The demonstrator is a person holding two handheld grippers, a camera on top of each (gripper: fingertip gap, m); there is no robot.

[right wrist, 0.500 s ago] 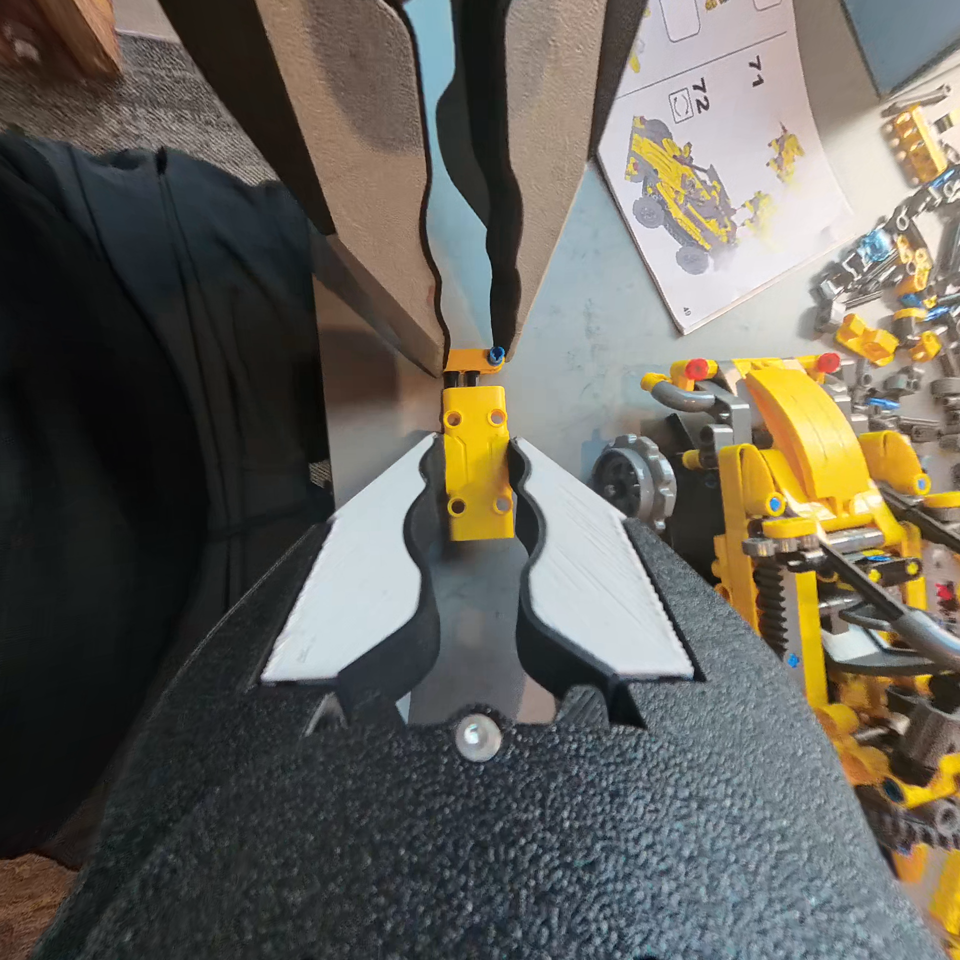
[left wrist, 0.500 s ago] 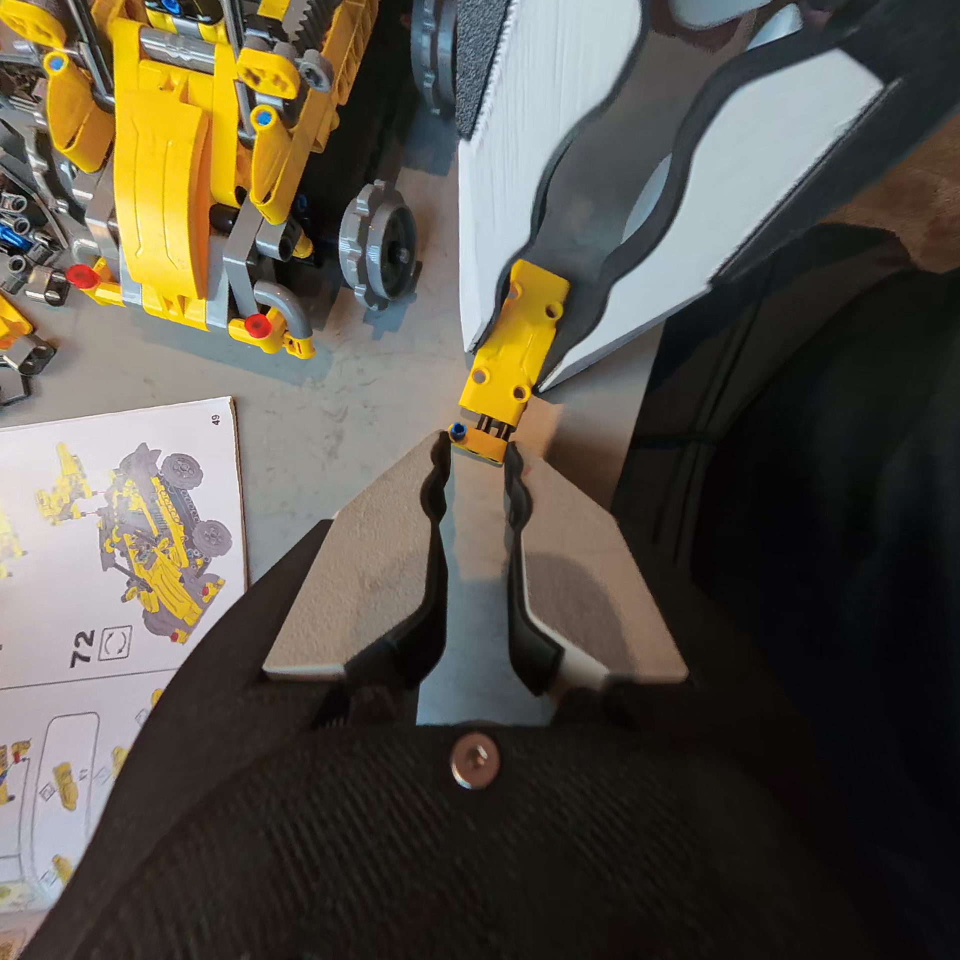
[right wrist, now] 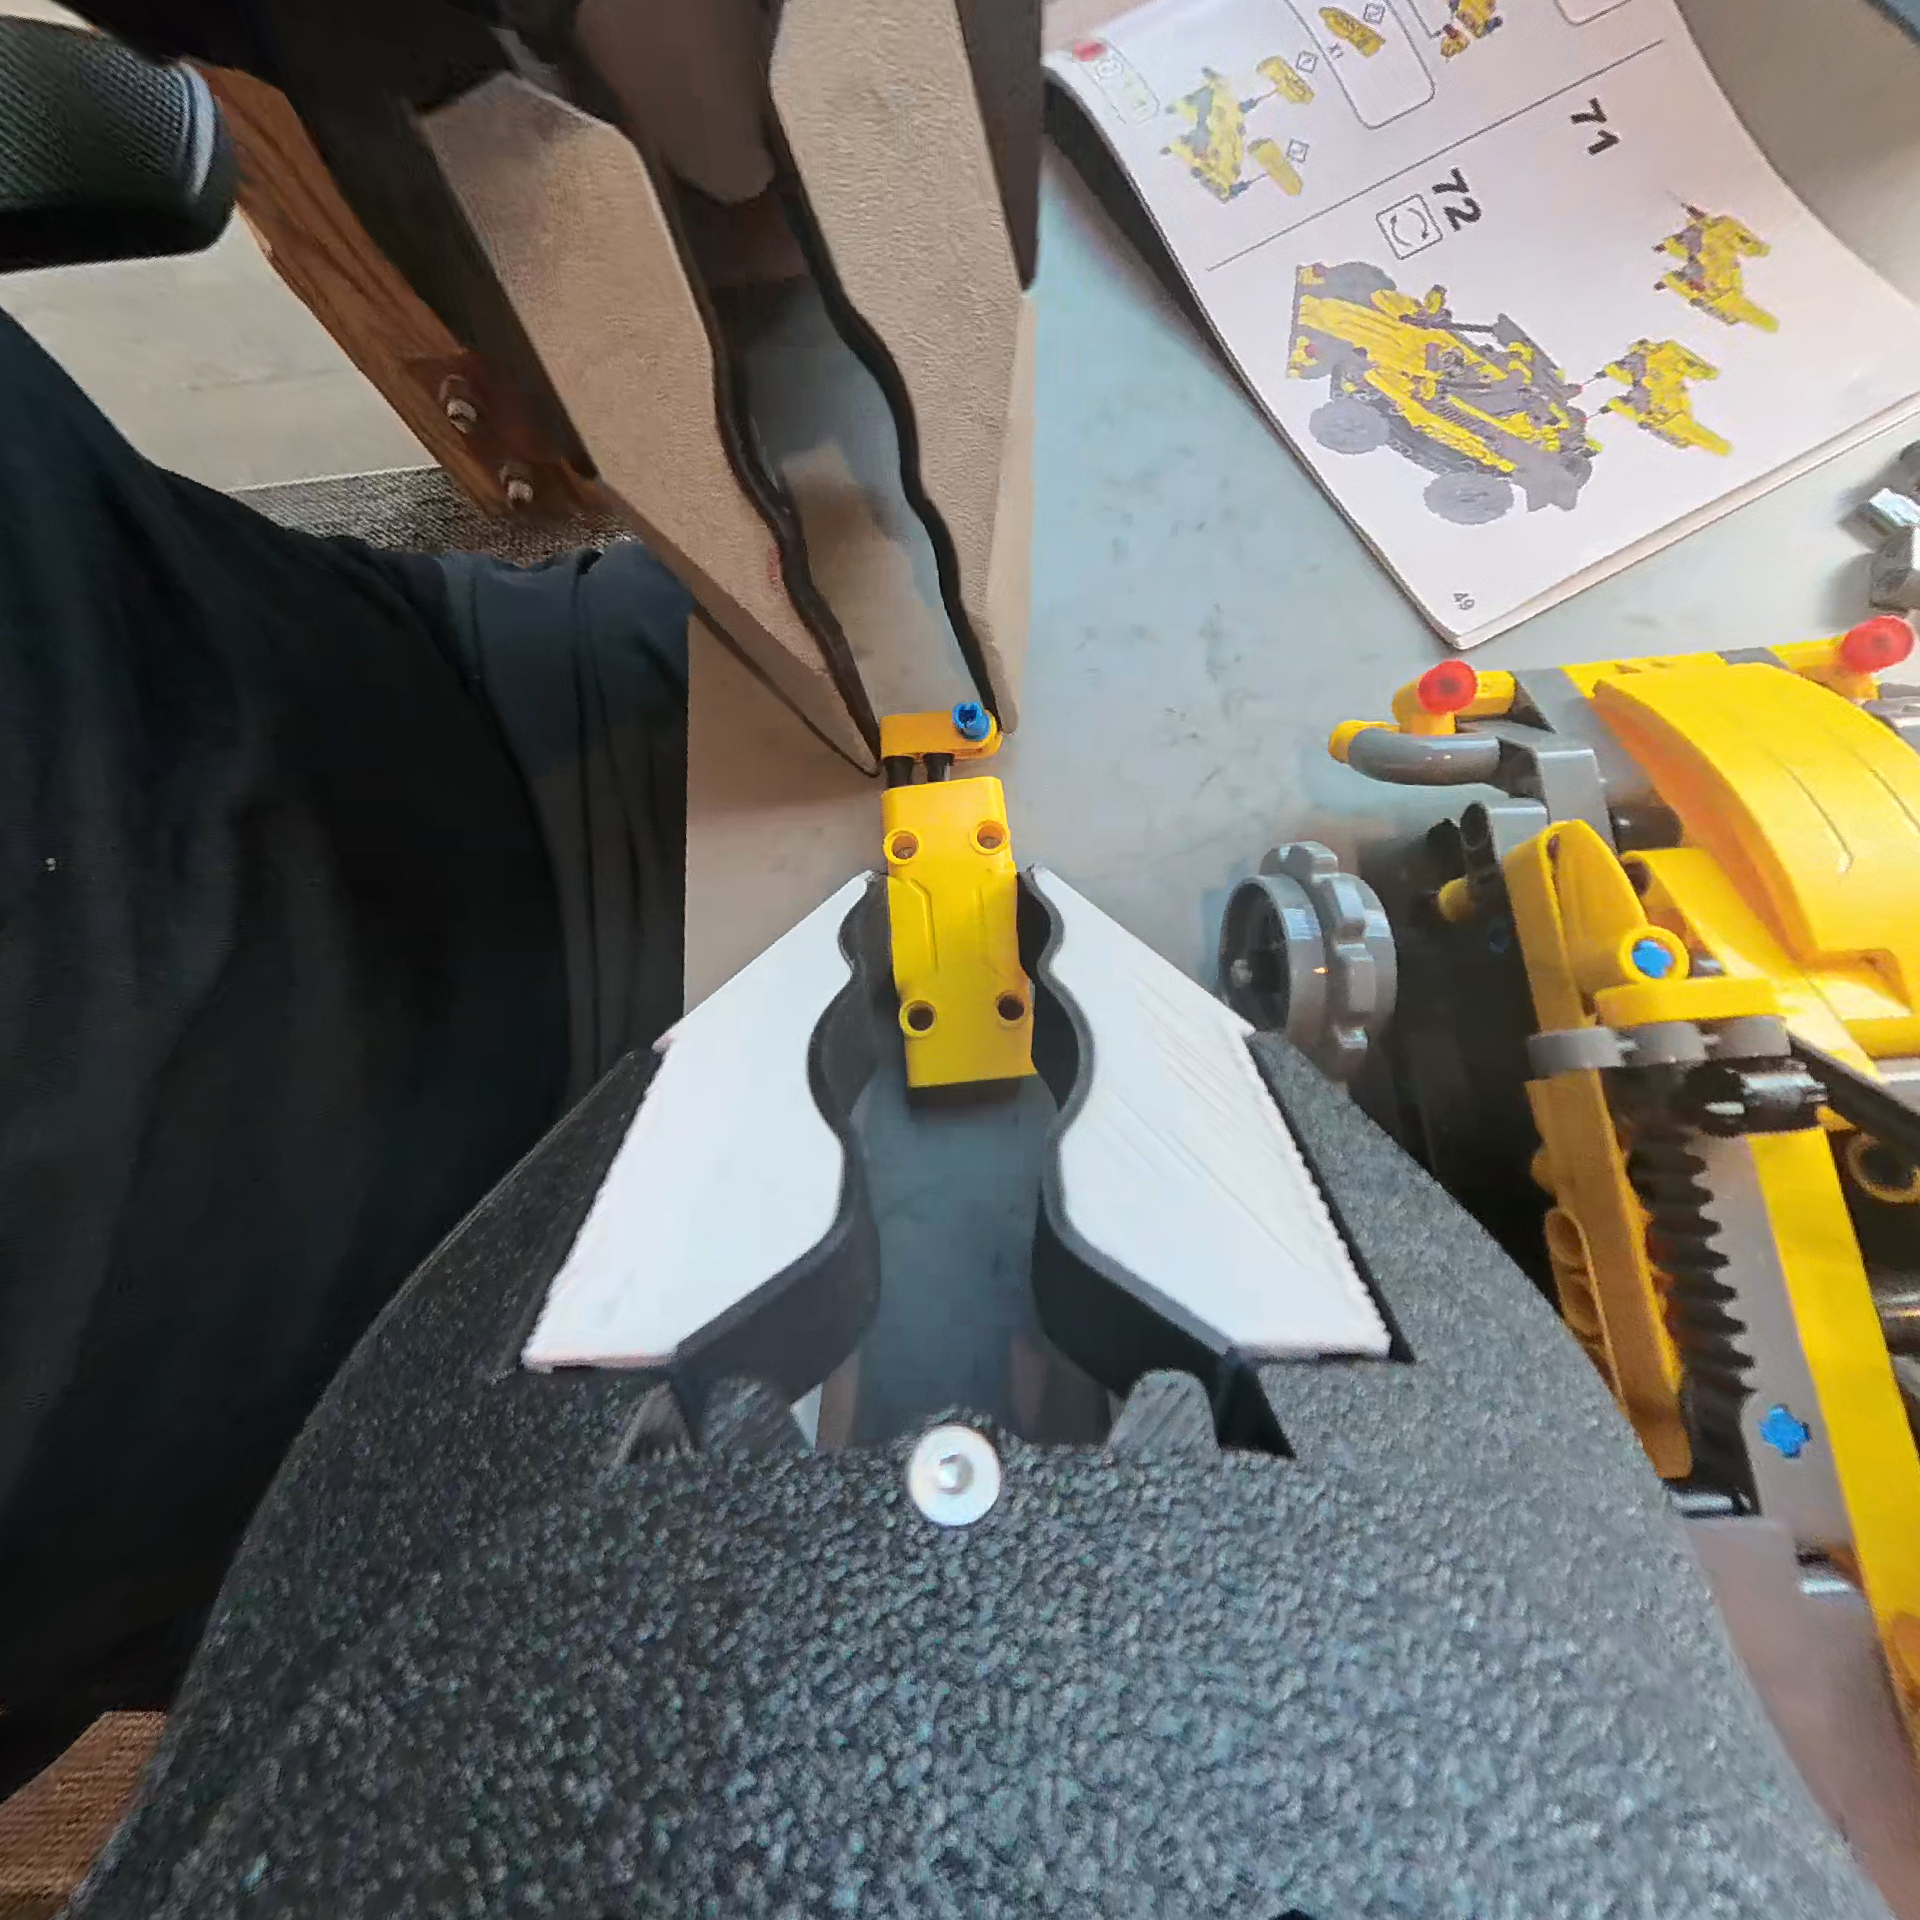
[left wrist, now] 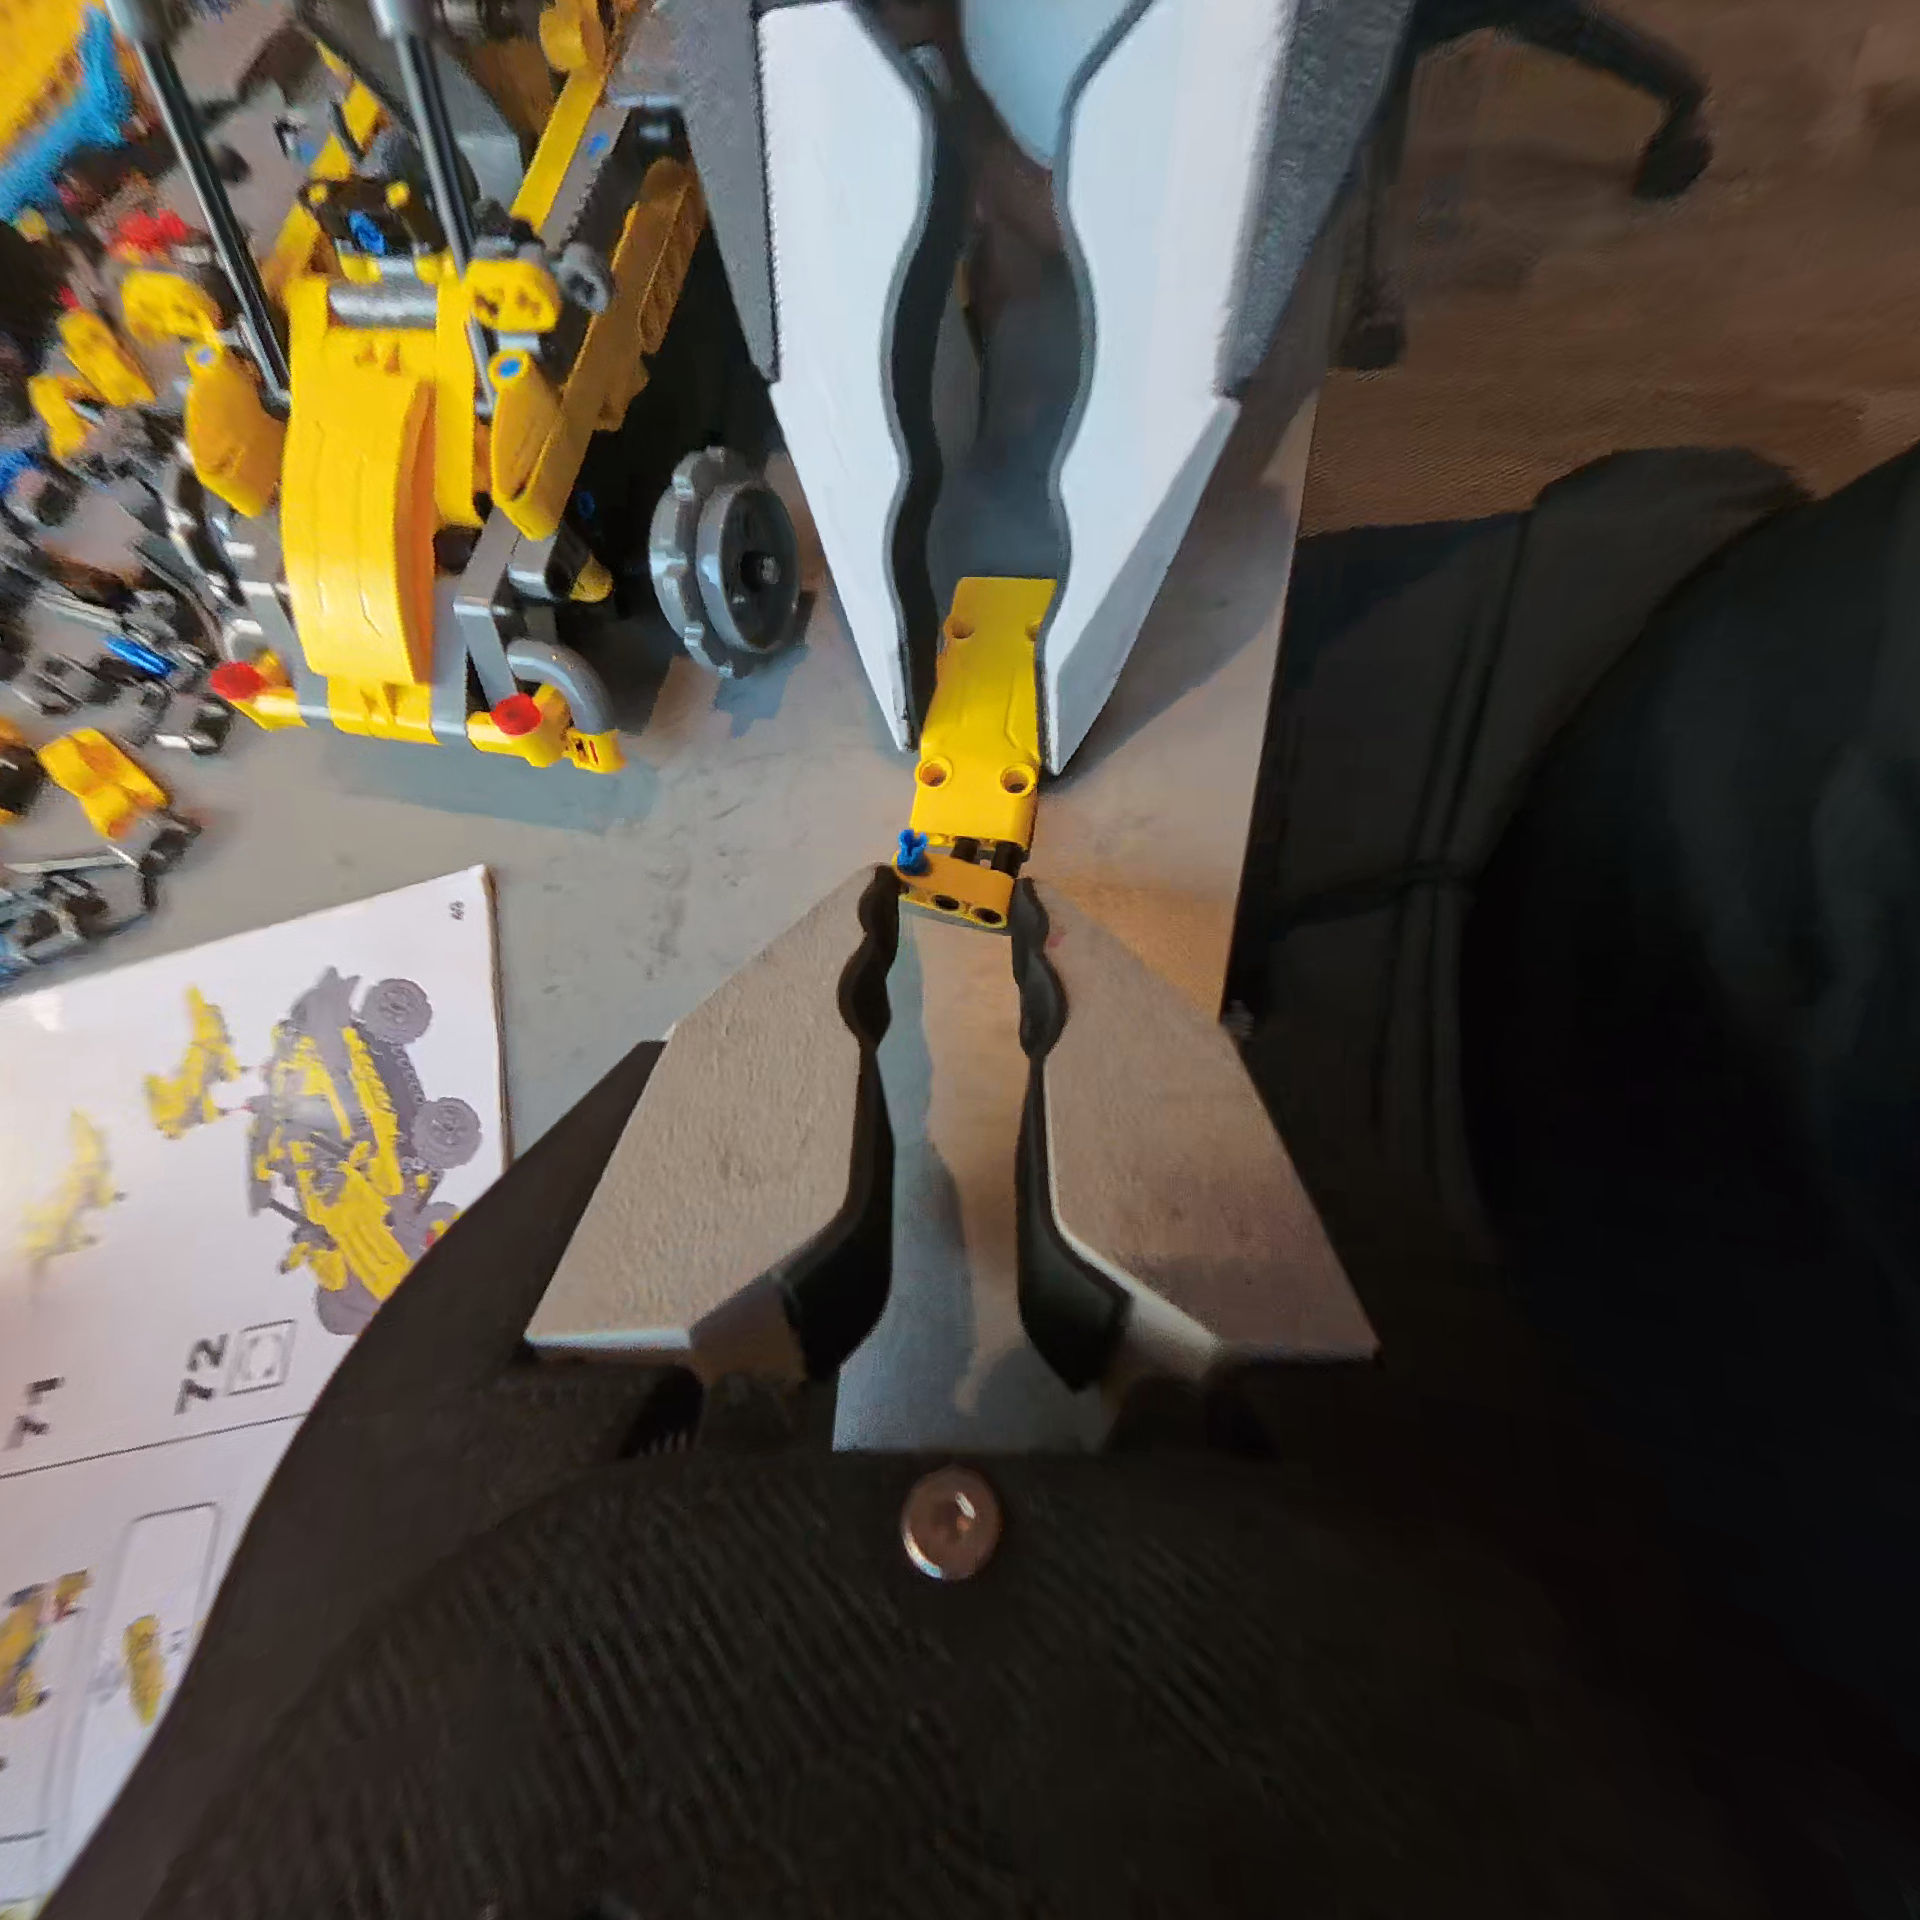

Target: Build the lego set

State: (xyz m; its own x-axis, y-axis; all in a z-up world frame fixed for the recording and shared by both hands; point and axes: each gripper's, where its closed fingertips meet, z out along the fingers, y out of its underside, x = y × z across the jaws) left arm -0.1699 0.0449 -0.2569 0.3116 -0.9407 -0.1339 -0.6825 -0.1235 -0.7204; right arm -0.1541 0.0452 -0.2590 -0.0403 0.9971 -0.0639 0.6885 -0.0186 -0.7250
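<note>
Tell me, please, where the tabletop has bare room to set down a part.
A bare grey patch lies between the yellow model, the instruction booklet and the two hand-held grippers' tips. Left of the model, loose parts crowd the surface.

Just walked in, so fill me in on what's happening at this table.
Two handheld grippers meet tip to tip above the grey table. The right gripper clamps a yellow panel piece; the left gripper pinches the small yellow beam pinned to its end. A yellow model vehicle and open instruction booklet lie alongside.
</note>
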